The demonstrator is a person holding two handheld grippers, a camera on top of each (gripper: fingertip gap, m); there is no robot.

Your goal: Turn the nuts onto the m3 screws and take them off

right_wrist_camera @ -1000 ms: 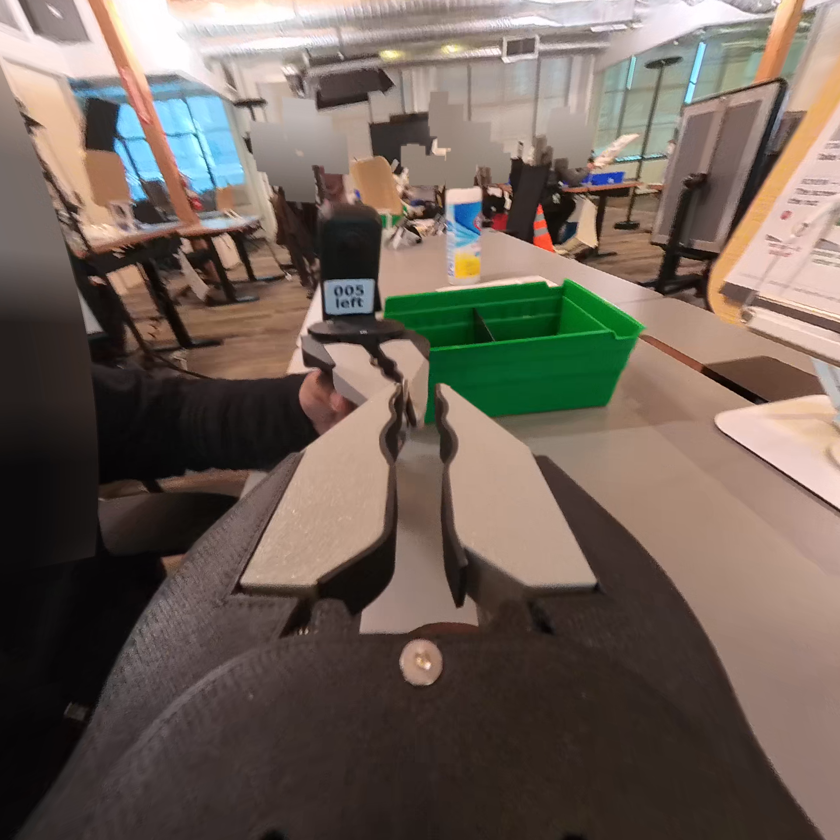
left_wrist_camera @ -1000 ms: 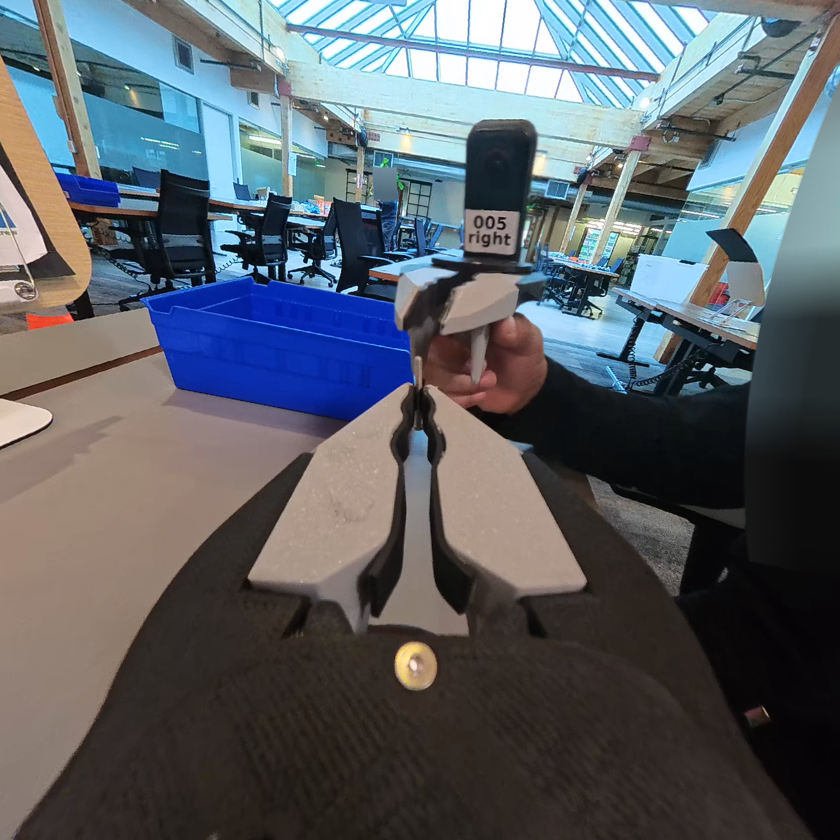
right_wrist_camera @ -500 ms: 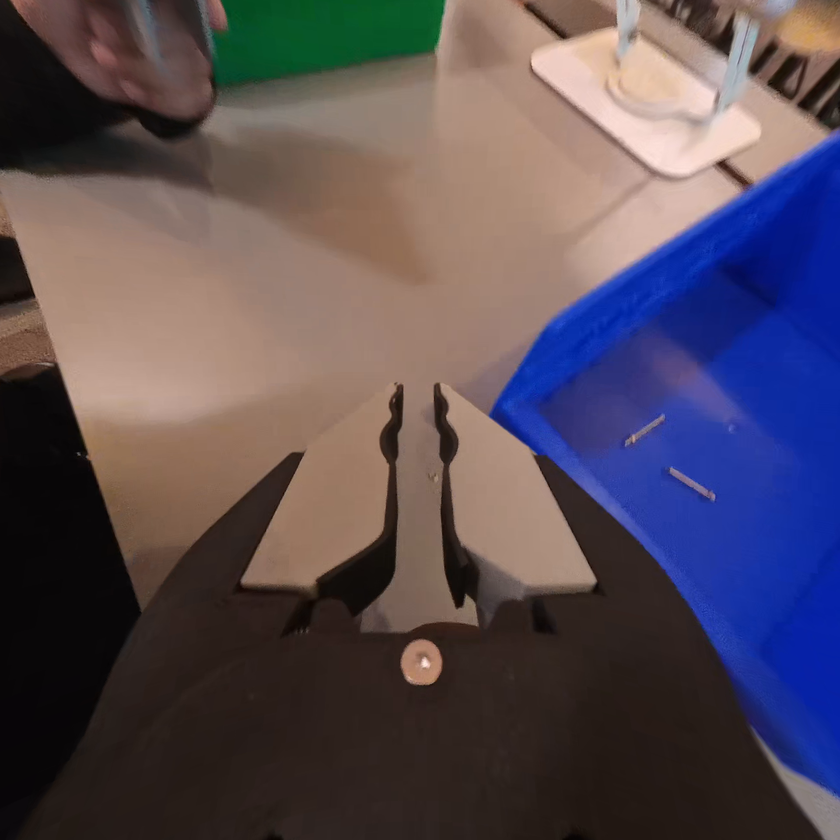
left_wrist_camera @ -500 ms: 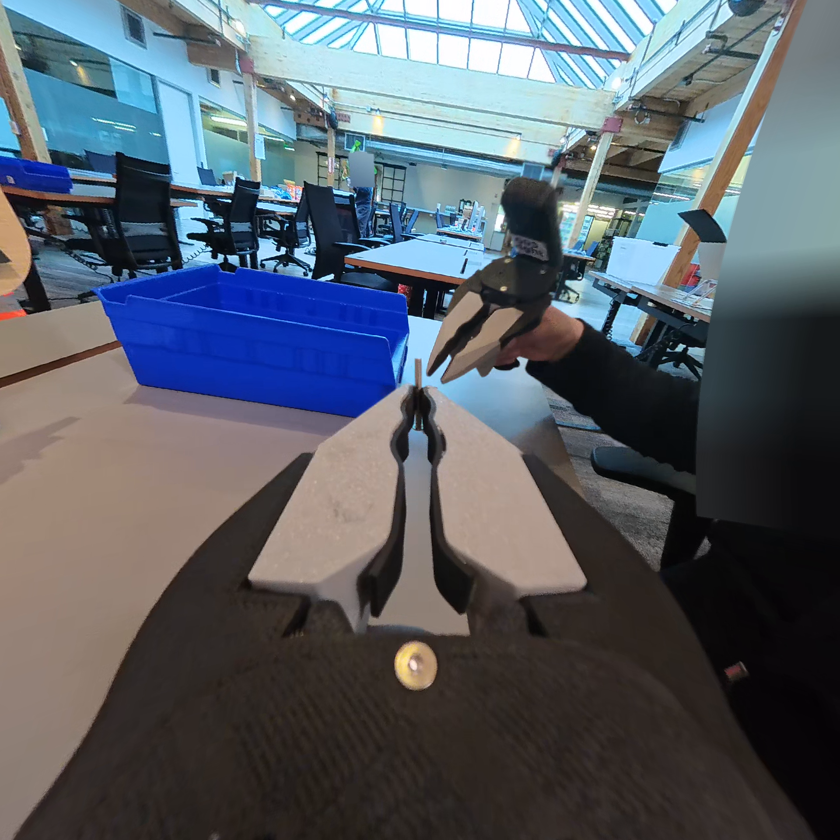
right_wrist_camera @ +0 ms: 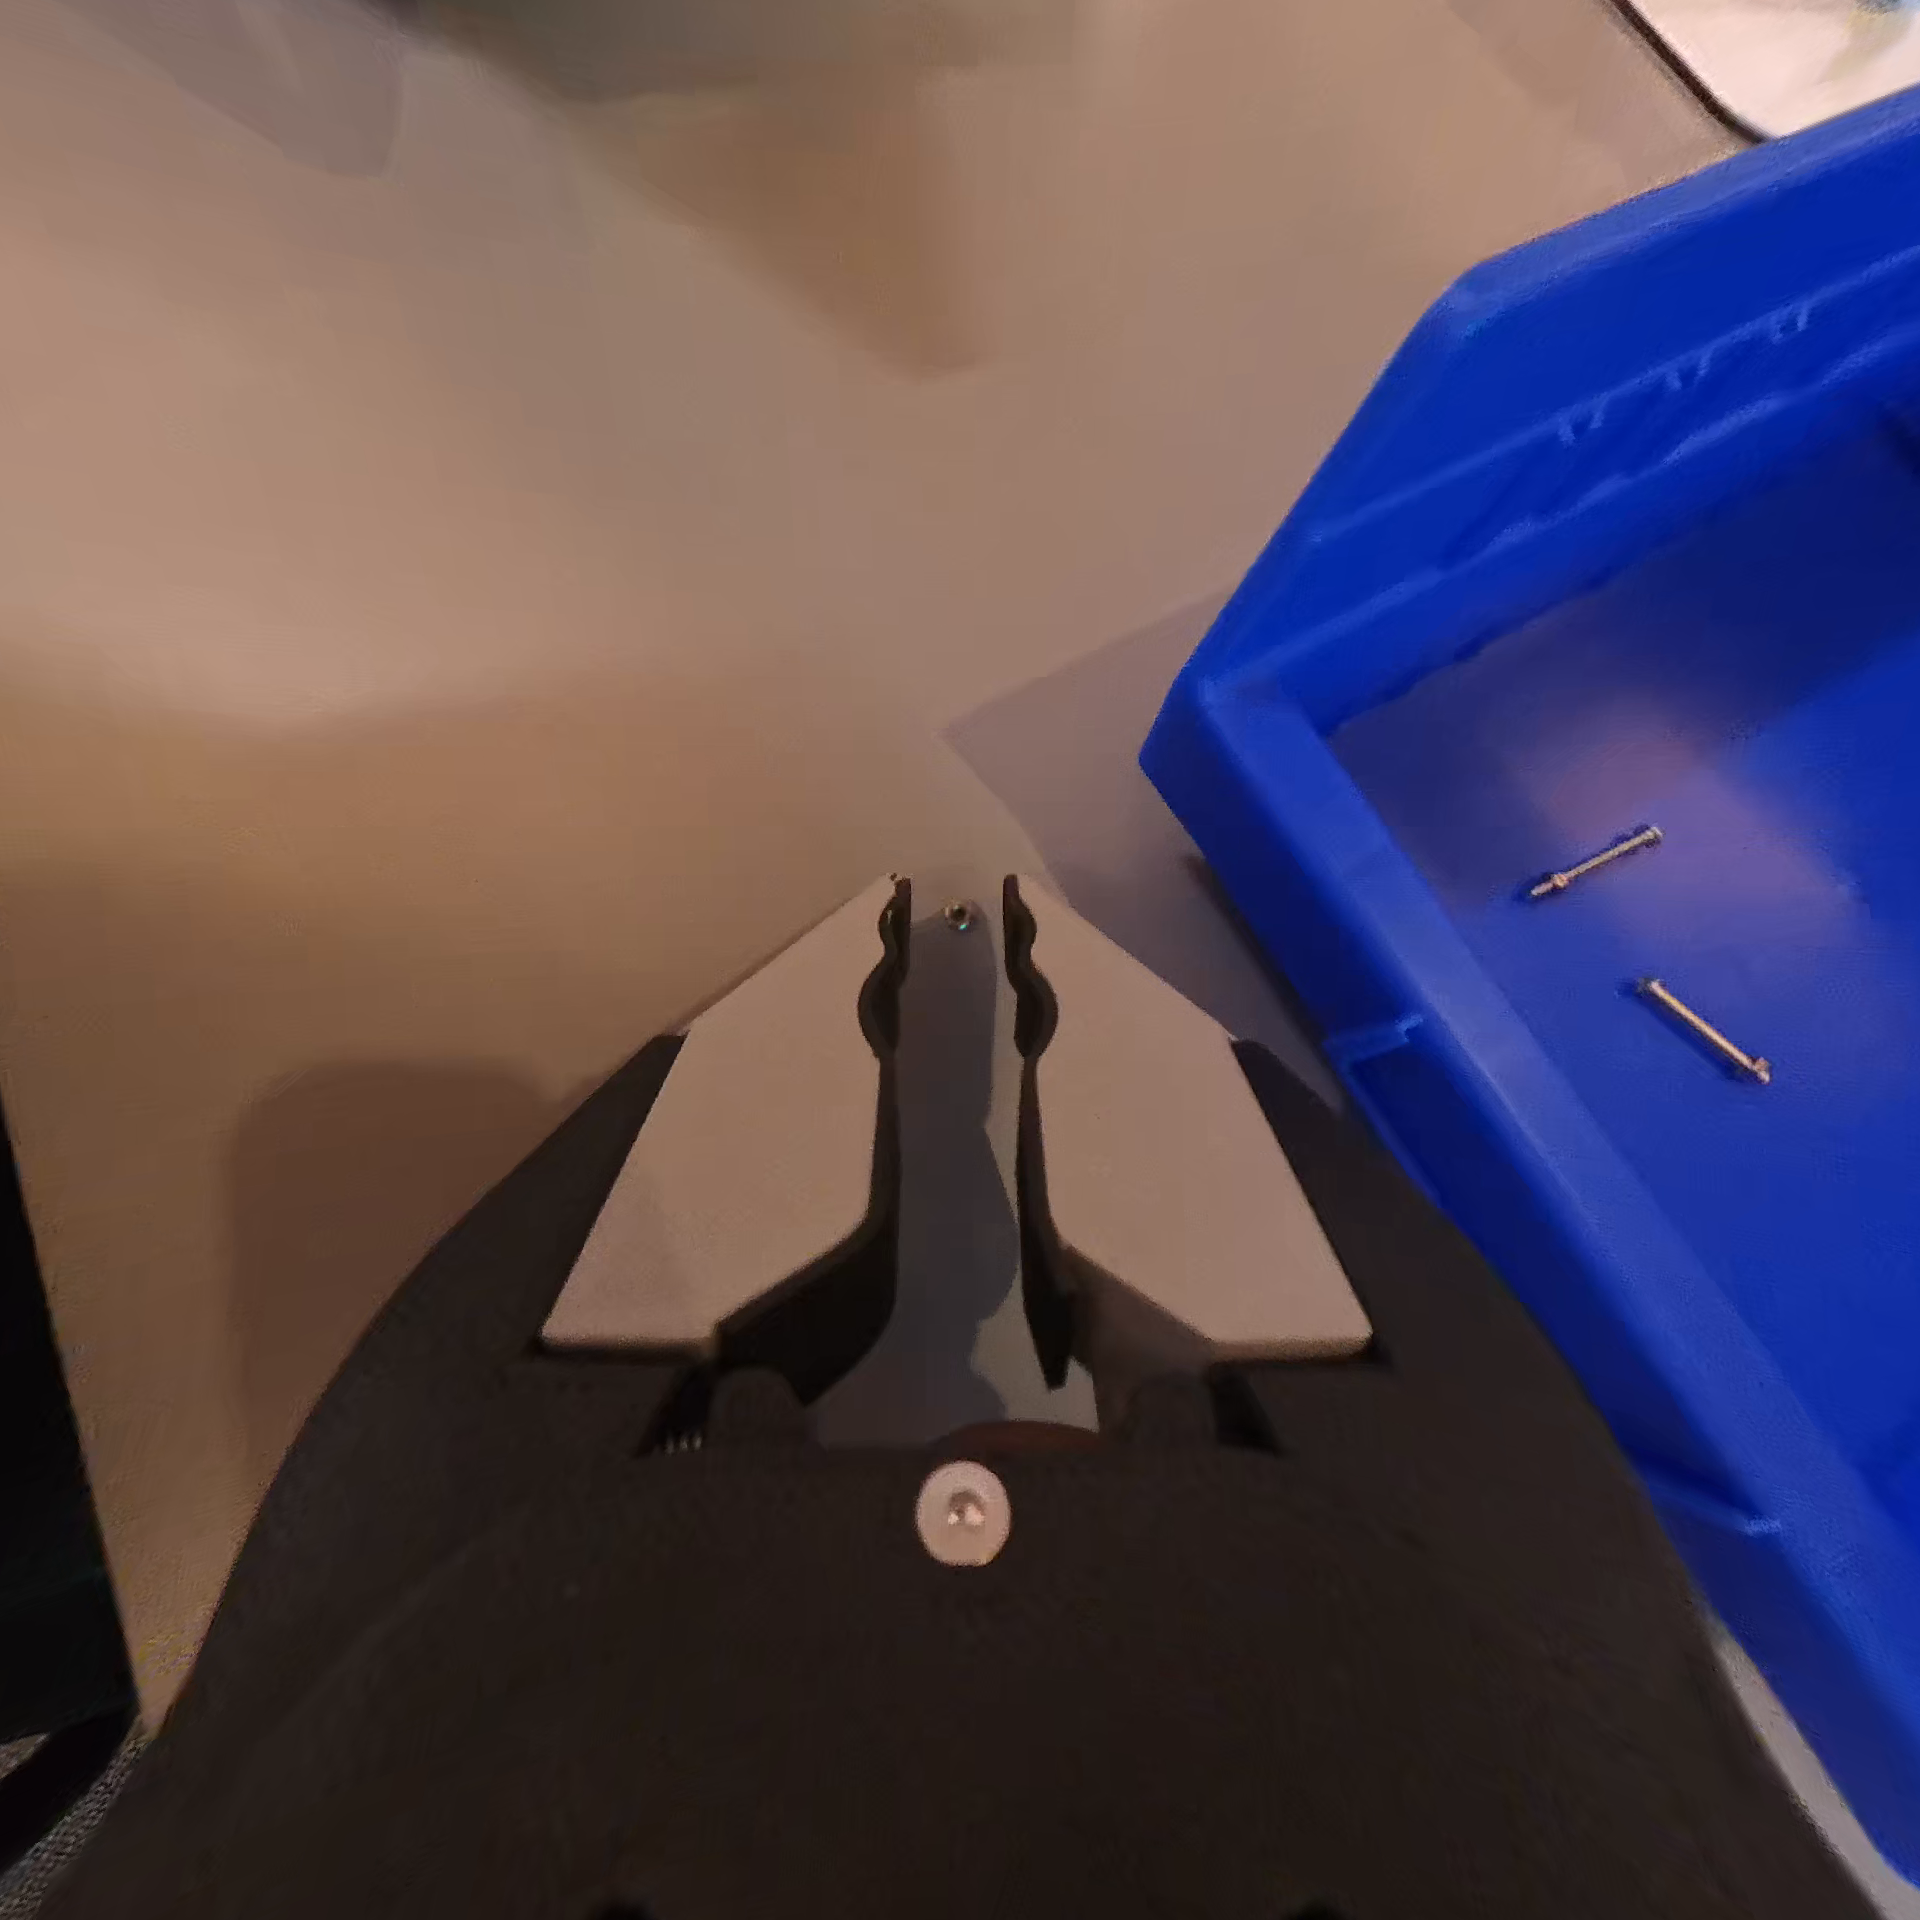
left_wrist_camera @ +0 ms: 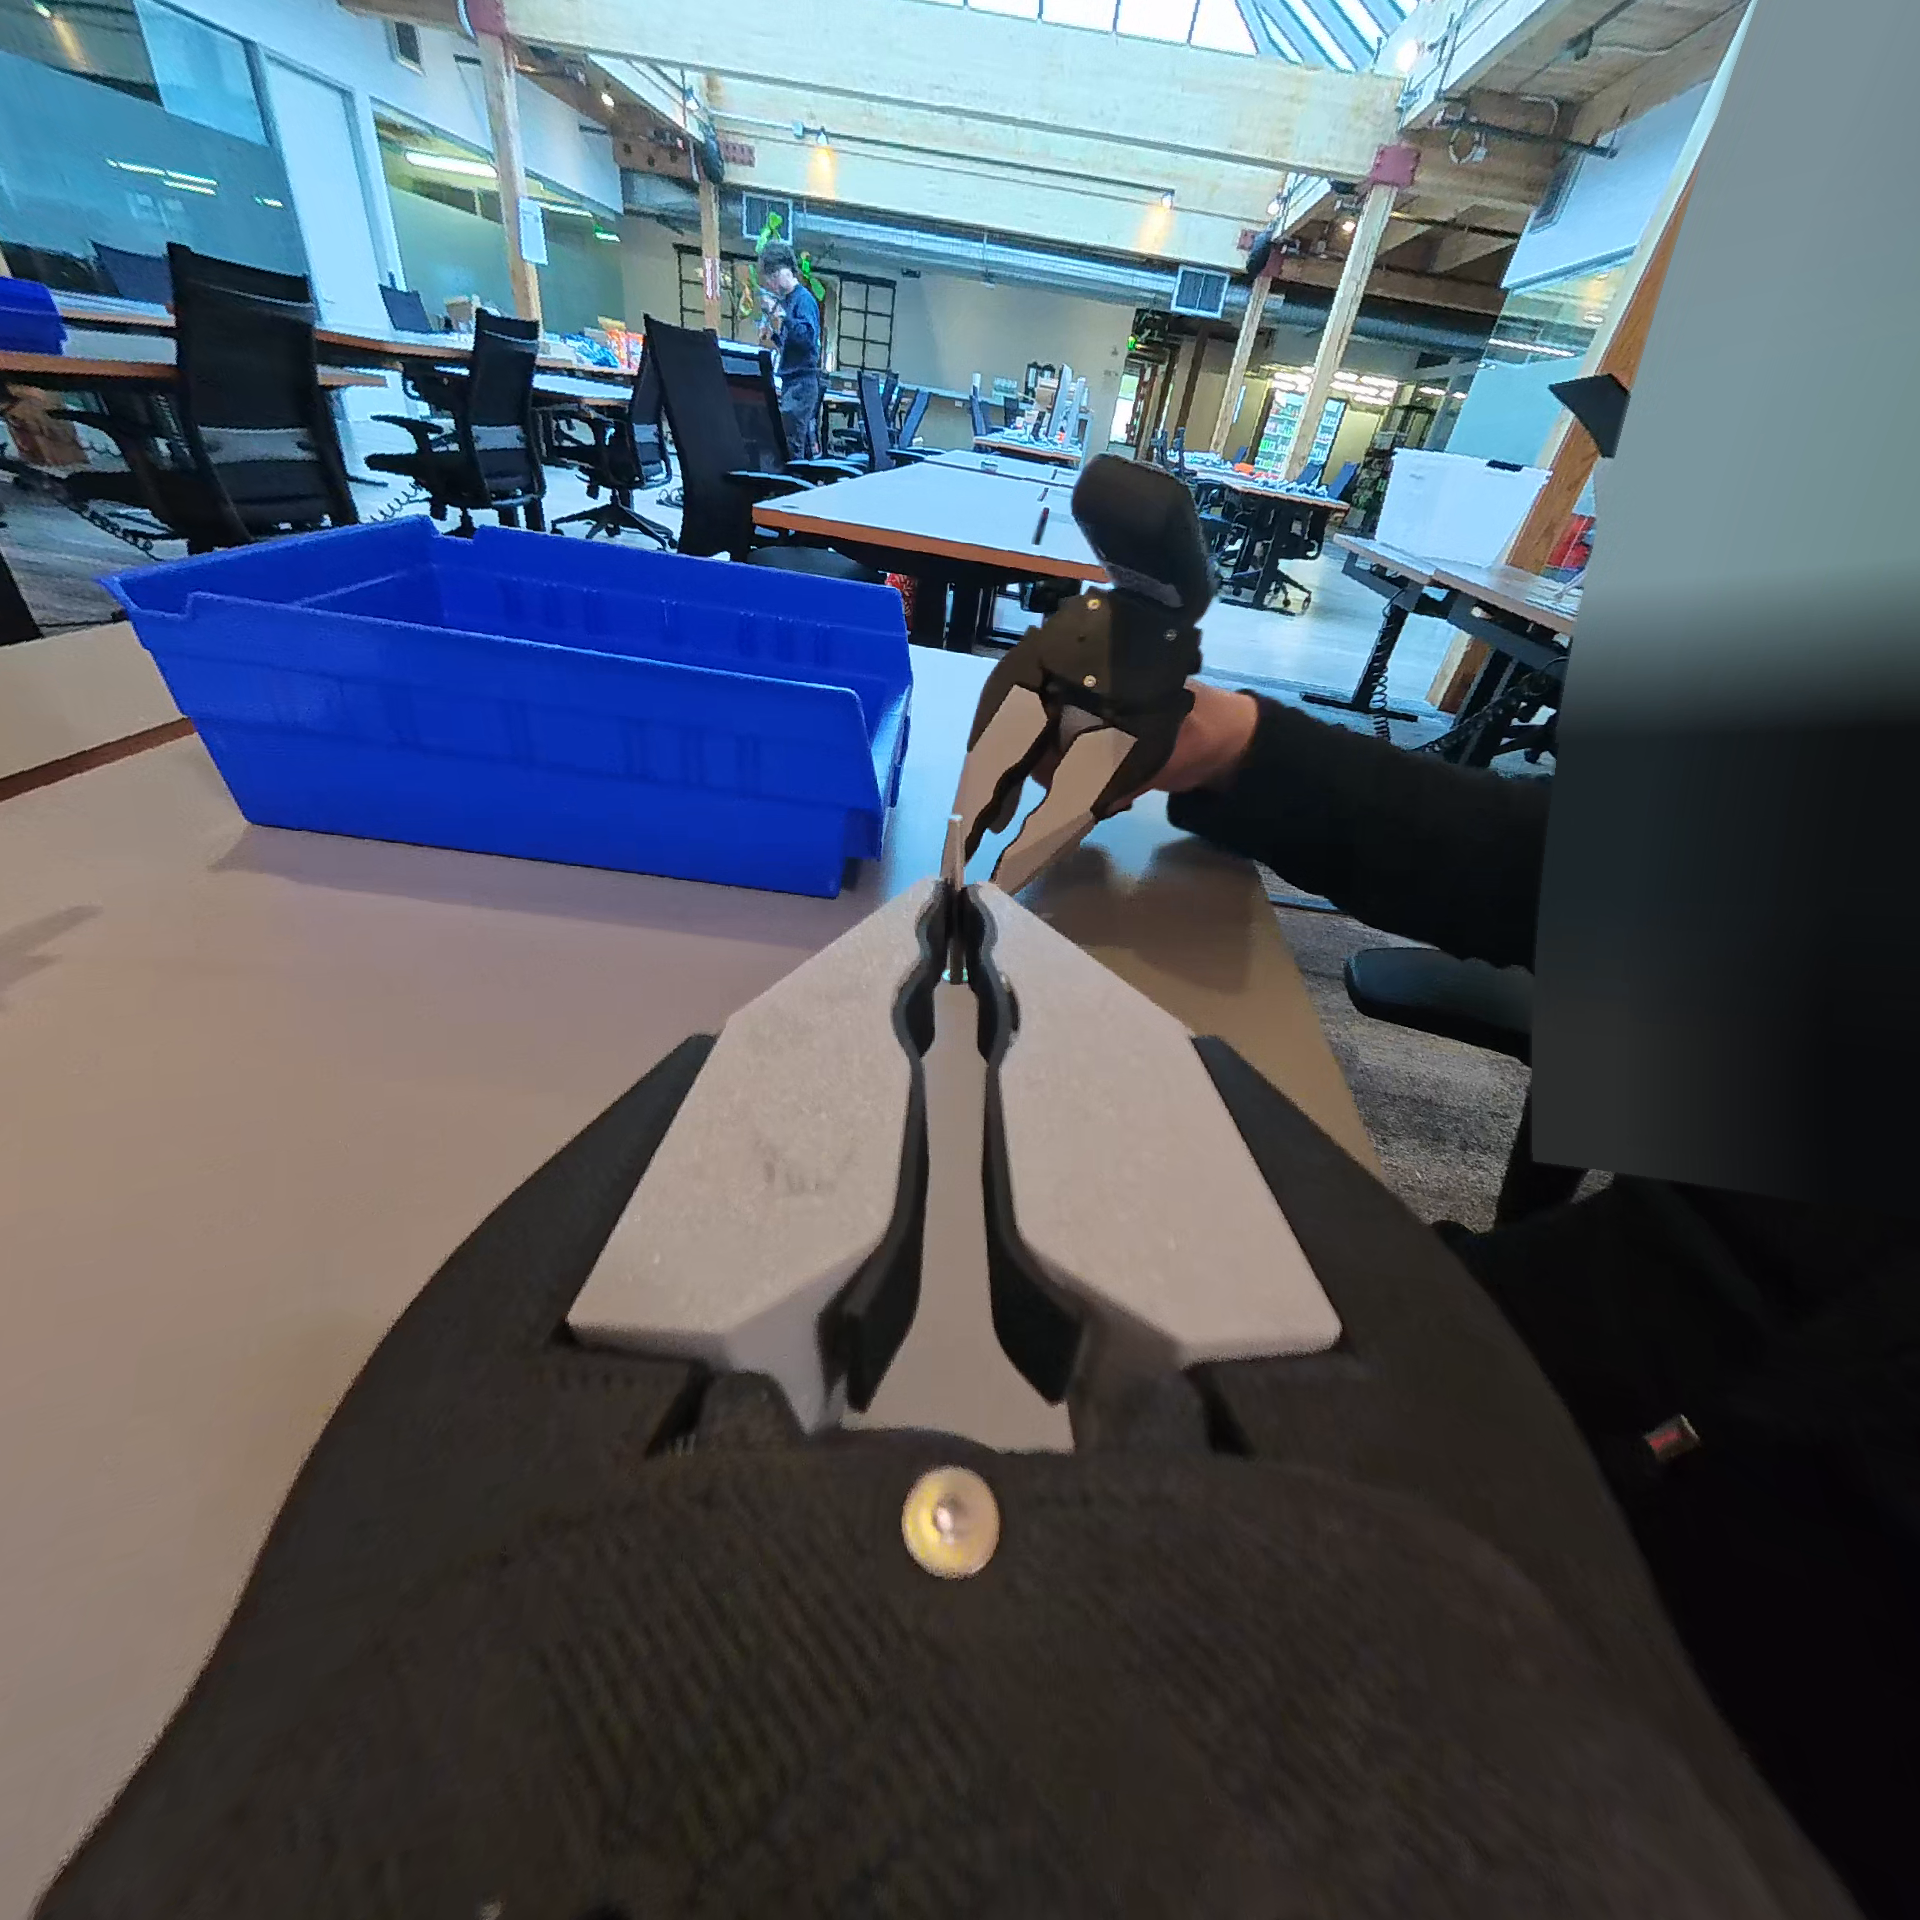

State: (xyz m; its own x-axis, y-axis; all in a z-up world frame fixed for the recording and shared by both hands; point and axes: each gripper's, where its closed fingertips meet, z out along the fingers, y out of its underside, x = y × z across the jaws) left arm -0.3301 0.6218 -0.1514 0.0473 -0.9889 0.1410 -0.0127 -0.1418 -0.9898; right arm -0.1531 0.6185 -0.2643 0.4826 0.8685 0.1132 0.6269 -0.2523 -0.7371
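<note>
Lowered right tool (right_wrist_camera: pixel 956 883) astride nut (right_wrist_camera: pixel 958 916)

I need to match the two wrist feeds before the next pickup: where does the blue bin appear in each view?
Left wrist view: the blue bin stands on the table at upper left, seen from the side, left of the right gripper.
Right wrist view: the blue bin fills the right side, seen from above, two screws on its floor.
Shared landmark: the grey tabletop.

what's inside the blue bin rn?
Right wrist view: two screws lie apart on the floor of the blue bin, each seemingly with a nut on it. The bin's far end is out of frame; the left wrist view shows only its outer walls.
</note>
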